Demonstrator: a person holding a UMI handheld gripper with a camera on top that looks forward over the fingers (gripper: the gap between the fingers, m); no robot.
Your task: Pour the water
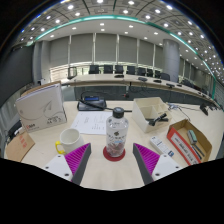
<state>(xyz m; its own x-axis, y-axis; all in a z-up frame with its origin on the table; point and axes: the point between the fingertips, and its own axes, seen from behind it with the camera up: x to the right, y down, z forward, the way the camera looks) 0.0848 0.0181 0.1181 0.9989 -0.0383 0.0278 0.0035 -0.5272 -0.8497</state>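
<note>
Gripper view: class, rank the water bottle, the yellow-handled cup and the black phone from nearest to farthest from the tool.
1. Water bottle, between the open fingers, just ahead.
2. Yellow-handled cup, left of the bottle.
3. Black phone, beyond both, far across the table.

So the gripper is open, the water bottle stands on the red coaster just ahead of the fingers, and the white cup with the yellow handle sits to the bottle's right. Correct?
Not quite. In the gripper view the gripper is open and the water bottle stands on the red coaster, but the white cup sits to the bottle's left.

Office clutter on the bench (95, 165)
White box (40, 105) at ten o'clock, papers (92, 122) at centre, cardboard tray (152, 112) at two.
</note>
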